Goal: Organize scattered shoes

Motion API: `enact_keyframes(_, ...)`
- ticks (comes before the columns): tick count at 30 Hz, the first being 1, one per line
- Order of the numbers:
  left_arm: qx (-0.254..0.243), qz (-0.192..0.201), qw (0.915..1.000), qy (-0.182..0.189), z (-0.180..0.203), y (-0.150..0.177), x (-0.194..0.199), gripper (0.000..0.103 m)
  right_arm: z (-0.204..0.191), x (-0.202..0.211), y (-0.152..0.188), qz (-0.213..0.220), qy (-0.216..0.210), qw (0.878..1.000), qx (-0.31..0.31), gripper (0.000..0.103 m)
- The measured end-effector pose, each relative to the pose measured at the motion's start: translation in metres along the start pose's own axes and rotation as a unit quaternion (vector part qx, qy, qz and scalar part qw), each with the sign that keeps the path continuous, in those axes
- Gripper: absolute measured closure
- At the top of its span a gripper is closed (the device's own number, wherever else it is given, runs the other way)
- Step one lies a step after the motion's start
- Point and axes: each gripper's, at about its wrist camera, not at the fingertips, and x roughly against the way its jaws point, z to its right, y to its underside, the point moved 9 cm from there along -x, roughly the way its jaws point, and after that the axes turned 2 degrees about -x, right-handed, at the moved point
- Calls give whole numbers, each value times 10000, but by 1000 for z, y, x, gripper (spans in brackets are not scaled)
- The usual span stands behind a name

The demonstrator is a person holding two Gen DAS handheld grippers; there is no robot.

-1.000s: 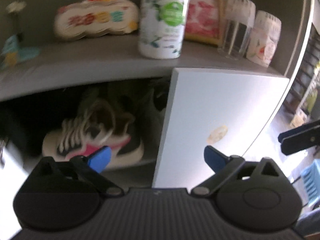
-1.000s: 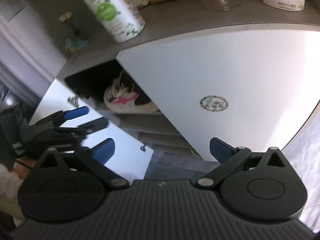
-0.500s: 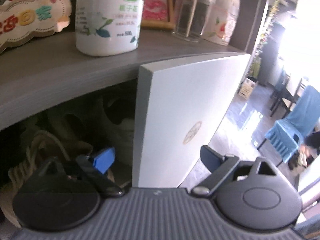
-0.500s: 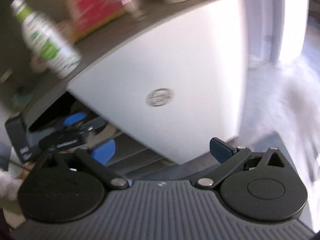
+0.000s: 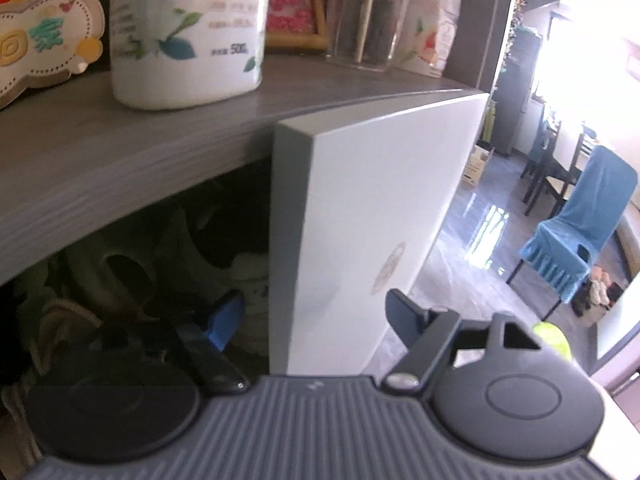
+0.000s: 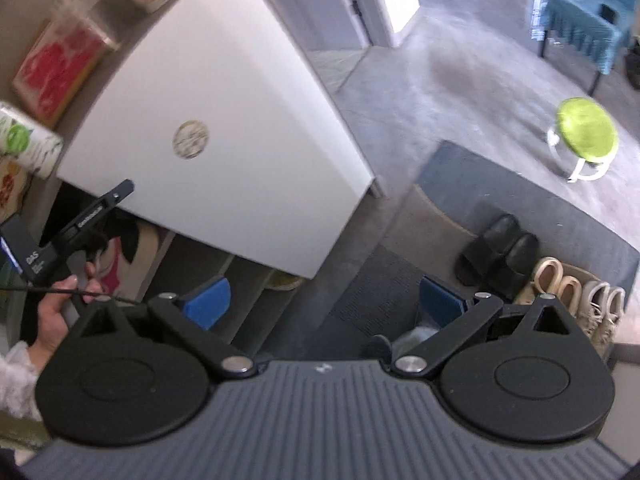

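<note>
Left gripper [image 5: 308, 312]: jaws straddle edge of white cabinet door [image 5: 360, 220], have just been closing, pads not pressing it. Door smooth, glossy, round sticker on face. Behind door: dim compartment, sneakers [image 5: 132, 276] jumbled, shapes hard to make out. Grey wood-grain shelf [image 5: 120, 152] above carries white plastic bottle [image 5: 184, 32].

Right gripper [image 6: 324, 300]: jaws spread, nothing between. On dark floor mat [image 6: 460, 184]: black slides [image 6: 500, 252], beige slippers [image 6: 556, 276], pale sneakers [image 6: 604, 312], side by side, partly hidden behind gripper.
</note>
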Motion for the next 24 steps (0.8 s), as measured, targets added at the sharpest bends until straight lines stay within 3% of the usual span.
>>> enact_keyframes(4,-129,93,9999,32,5,-4,-12,24,13,8,4,-17,344,9986,396,0)
enact_keyframes(7,-148,40,9999,-52,5,-2,-21,36,17,18,7,74,526,9965,641,0)
enact_keyframes(11,-127,56,9996,-252,1,-3,-23,38,20,29,13,135,340,9951,917,0)
enact_keyframes(15,-369,124,9986,-368,8,0,-16,47,29,33,28,66,353,9911,1280,0)
enact_keyframes(19,-444,82,9972,-590,10,1,-7,49,55,40,22,252,348,9921,1178,0)
enact_keyframes(24,-479,128,9955,-807,16,9,12,57,104,56,0,645,214,9963,533,0)
